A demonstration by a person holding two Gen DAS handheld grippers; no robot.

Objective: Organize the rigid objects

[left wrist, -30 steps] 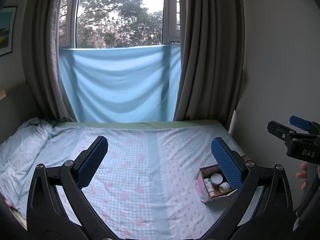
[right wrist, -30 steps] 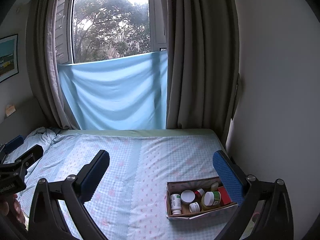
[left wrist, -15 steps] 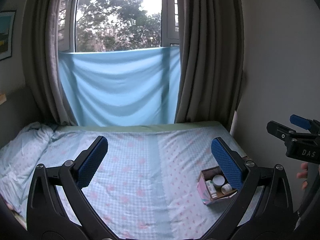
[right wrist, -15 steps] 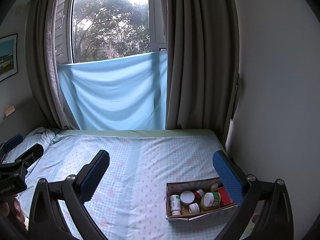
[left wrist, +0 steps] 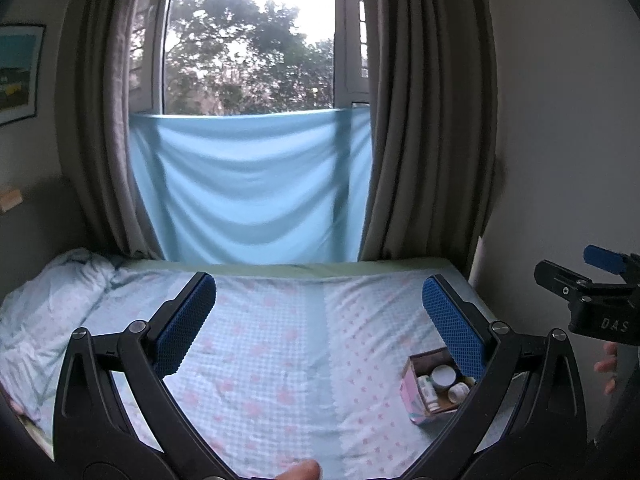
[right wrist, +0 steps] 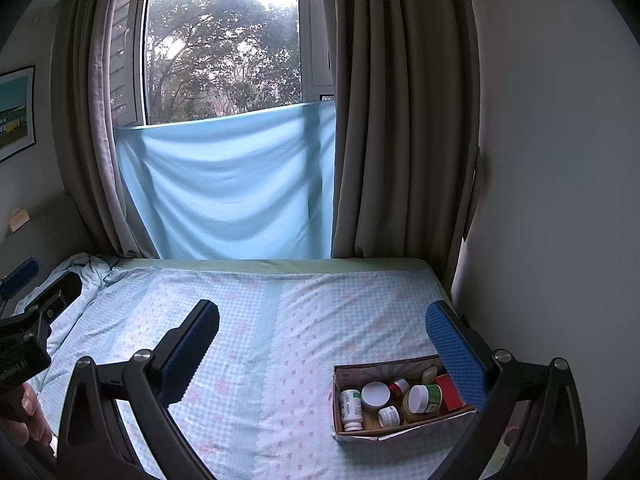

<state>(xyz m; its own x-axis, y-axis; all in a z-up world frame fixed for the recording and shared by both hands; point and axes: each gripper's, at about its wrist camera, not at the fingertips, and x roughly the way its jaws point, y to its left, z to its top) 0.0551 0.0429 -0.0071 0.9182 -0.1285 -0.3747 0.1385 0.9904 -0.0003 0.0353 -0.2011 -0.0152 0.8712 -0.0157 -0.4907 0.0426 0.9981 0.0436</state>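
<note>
Left wrist view. A rumpled quilt (left wrist: 48, 300) is heaped on the bed (left wrist: 272, 360), outside the left jaw. The left gripper (left wrist: 318, 322) is held above the bed with its jaws released and spread wide; nothing is gripped between the blue pads (left wrist: 184, 328). Between the jaws only patterned sheet is seen. Beyond the jaw tips a light blue cloth (left wrist: 252, 184) is hung across the lower window, flanked by grey curtains (left wrist: 432, 120). A small open box (left wrist: 416, 396) is found on the bed just inside and partly behind the right jaw; its white-capped bottles (left wrist: 444, 376) are blurred. Outside the right jaw the other gripper's black body is seen with fingers (left wrist: 608, 364) of a hand under it.

Right wrist view. Outside the left jaw, the other gripper's body and a hand (right wrist: 32, 420) are seen at the edge. The right gripper (right wrist: 322, 336) is likewise held above the bed (right wrist: 260, 340), jaws released and wide apart, empty. The box (right wrist: 360, 432) is seen lying just inside the right jaw, its far corner hidden by the pad (right wrist: 456, 348). Inside it are seen a white pill bottle (right wrist: 351, 404), a white-lidded jar (right wrist: 375, 395), a green-labelled jar (right wrist: 424, 398) and a red item (right wrist: 450, 392).
</note>
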